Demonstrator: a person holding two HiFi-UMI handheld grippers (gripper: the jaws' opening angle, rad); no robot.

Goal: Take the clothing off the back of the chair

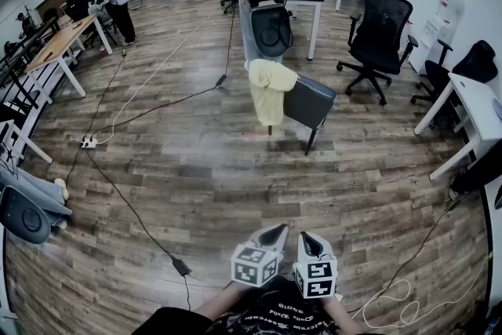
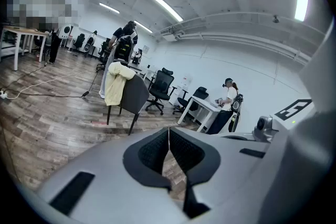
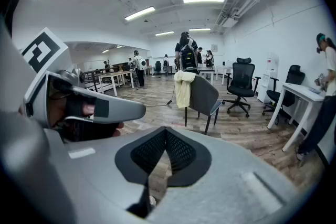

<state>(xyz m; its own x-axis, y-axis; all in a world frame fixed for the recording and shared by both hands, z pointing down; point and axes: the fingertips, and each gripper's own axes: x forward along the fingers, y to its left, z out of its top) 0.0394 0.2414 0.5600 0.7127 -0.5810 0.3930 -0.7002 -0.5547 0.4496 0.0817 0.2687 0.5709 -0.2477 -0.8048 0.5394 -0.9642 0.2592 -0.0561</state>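
A pale yellow garment [image 1: 267, 92] hangs over the back of a dark grey chair [image 1: 311, 102] in the middle of the wooden floor. The same garment [image 2: 117, 84] [image 3: 184, 88] and chair [image 2: 134, 96] [image 3: 203, 96] show in both gripper views, well ahead of the jaws. My left gripper [image 1: 273, 234] and right gripper [image 1: 308, 242] are side by side at the bottom of the head view, far from the chair. Both are shut with nothing between their jaws, as the left gripper [image 2: 168, 136] and right gripper [image 3: 166, 138] views show.
Black cables [image 1: 125, 200] run across the floor at left. A black office chair [image 1: 380, 31] and white desks [image 1: 478, 107] stand at right. A person with a backpack [image 1: 263, 0] stands behind the chair. Wooden tables [image 1: 59, 43] line the left side.
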